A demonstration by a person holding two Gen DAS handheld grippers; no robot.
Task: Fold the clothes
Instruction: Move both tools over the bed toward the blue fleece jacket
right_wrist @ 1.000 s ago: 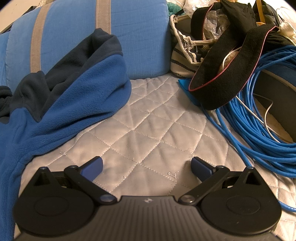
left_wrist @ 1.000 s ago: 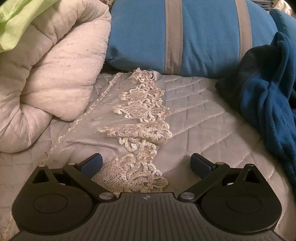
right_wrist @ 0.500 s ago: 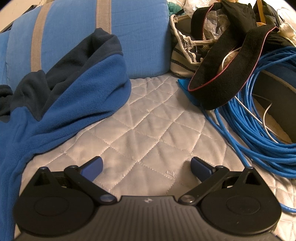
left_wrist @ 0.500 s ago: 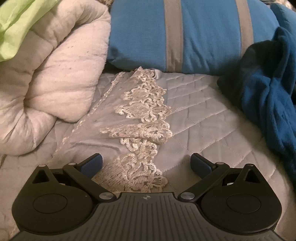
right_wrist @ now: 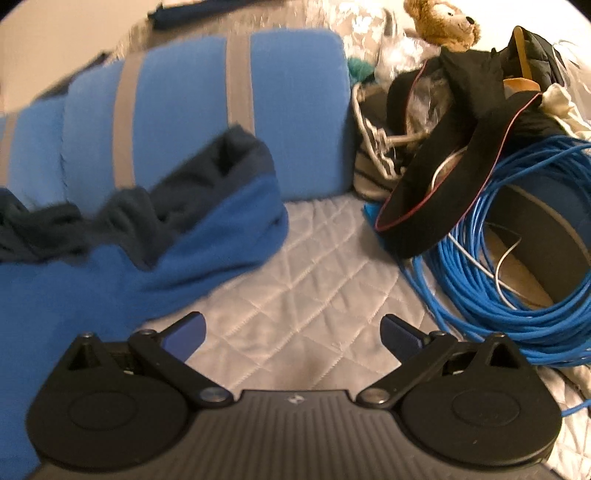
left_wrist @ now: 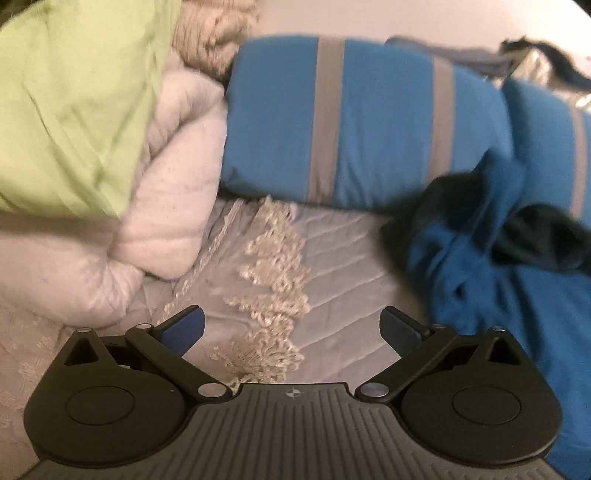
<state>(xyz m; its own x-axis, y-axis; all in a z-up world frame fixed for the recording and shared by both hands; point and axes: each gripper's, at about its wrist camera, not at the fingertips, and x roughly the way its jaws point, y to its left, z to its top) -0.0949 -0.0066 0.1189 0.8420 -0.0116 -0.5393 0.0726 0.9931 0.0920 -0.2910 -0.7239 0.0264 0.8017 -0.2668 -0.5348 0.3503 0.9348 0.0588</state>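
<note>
Both tongs, left (left_wrist: 291, 328) and right (right_wrist: 291, 330), hover wide open, empty, above the quilt (right_wrist: 314, 266).

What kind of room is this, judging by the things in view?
Probably a bedroom, on a bed: a quilted bedspread, a blue striped pillow at its head and a teddy bear behind. A crumpled blue fleece lies unfolded on it.

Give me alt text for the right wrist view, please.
The open right gripper hovers empty over a quilted bedspread, with a crumpled blue fleece garment at left. Blue striped pillows lie behind; coiled blue cable sits at right.
</note>
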